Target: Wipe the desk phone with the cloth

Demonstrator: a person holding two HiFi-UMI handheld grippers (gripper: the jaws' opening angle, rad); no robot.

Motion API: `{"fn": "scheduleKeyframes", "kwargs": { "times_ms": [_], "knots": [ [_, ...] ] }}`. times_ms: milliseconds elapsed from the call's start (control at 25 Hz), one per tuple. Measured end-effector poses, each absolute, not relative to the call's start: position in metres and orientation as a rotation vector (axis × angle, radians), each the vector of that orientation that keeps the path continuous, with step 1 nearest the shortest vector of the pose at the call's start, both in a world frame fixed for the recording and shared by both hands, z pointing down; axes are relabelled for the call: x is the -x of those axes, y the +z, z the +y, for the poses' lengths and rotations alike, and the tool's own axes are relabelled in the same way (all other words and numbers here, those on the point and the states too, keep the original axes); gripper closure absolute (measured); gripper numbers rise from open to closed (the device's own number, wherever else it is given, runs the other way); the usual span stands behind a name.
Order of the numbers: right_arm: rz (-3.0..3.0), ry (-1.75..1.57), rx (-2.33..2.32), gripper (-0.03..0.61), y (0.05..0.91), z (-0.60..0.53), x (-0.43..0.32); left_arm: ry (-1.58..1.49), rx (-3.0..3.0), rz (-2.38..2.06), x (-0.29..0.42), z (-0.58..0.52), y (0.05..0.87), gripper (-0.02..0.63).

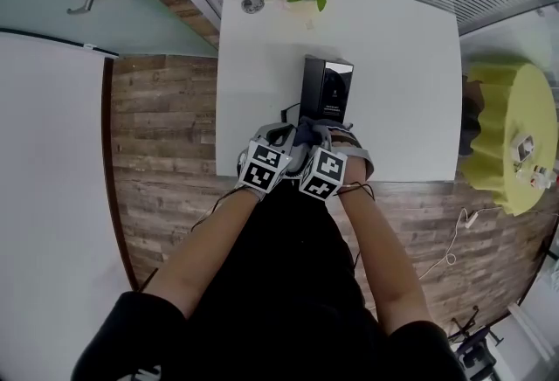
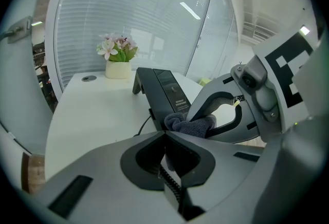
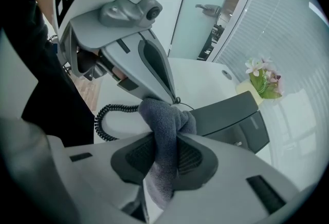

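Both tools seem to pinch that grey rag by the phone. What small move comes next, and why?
Probably the left gripper lets go. The cloth is clamped in the right gripper, and the left gripper's shut tips seem to pinch its upper end. Freed, the right one could lay it on the desk phone just ahead.

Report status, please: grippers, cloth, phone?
Both shut on cloth: left gripper, right gripper. Just ahead, desk phone. Nothing in the way.
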State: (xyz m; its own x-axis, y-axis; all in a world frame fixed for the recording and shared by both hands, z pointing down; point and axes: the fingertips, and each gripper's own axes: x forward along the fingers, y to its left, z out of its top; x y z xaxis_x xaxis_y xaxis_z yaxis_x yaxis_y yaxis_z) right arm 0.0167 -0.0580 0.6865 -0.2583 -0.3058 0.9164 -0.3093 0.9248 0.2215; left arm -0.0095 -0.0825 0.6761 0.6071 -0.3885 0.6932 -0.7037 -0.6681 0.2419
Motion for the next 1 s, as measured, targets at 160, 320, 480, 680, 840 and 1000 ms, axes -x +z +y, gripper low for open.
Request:
{"fn": "scheduleKeyframes", "kwargs": {
  "times_ms": [160,320,480,680,840,1000],
  "knots": [
    [-1.858,-0.021,-0.497,0.483,0.659,-0.064,-0.023,0.768,-2.384,-0.899,0.005,-0.096,0.643,0.604],
    [-1.84,-0.076,-0.561,0.483,0.628,-0.082,-0.038,0.721,-2.462,-0.932,-0.006,-0.12,0.606,0.604],
    [-1.818,-0.11,-0.617,0.483,0.604,-0.106,-0.06,0.681,-2.527,-0.965,-0.019,-0.146,0.575,0.604],
    [-1.797,-0.144,-0.681,0.482,0.584,-0.147,-0.088,0.617,-2.529,-1.025,-0.028,-0.181,0.557,0.604],
    [-1.799,-0.165,-0.704,0.482,0.577,-0.177,-0.097,0.605,-2.514,-1.062,-0.032,-0.204,0.553,0.604],
    [-1.807,-0.175,-0.687,0.482,0.588,-0.198,-0.095,0.606,-2.491,-1.087,-0.033,-0.223,0.558,0.604]
  ]
}}
